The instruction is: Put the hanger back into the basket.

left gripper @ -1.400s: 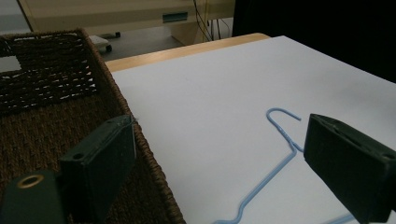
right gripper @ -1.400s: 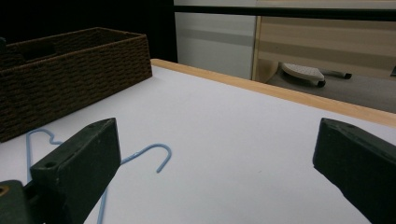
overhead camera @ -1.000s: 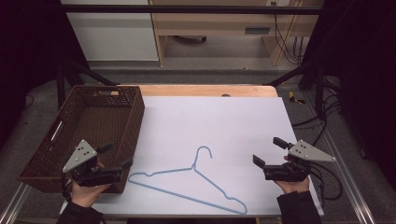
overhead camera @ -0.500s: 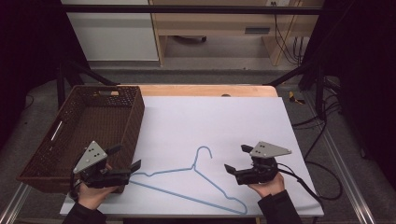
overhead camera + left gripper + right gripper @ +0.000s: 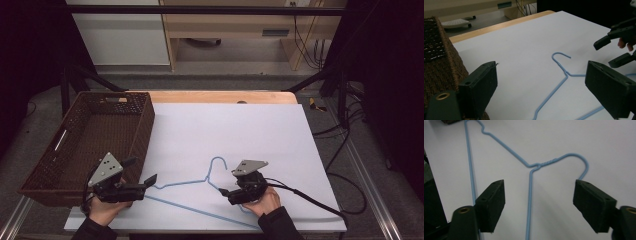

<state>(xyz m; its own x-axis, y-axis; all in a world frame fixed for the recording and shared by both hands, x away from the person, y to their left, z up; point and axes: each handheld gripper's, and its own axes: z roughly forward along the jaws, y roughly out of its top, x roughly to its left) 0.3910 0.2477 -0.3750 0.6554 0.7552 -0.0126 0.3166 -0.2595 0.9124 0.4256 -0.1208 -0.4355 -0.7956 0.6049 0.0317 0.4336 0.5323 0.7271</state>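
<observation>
On the white table [image 5: 260, 130] lies a thin blue wire hanger [image 5: 200, 182], light and springy. Right gripper [image 5: 225, 192], jaws just narrowing but apart, straddles its neck, the best hold. Left gripper [image 5: 150, 179] hovers spread.

The hanger [image 5: 202, 187] is a thin light-blue wire type. It lies flat on the white sheet, near the front edge. Its hook [image 5: 218, 163] points toward the far side of the table and curls open to the right. A twisted neck joins the hook to two sloping shoulder wires. The long bottom bar [image 5: 469, 160] runs straight along the front.
</observation>
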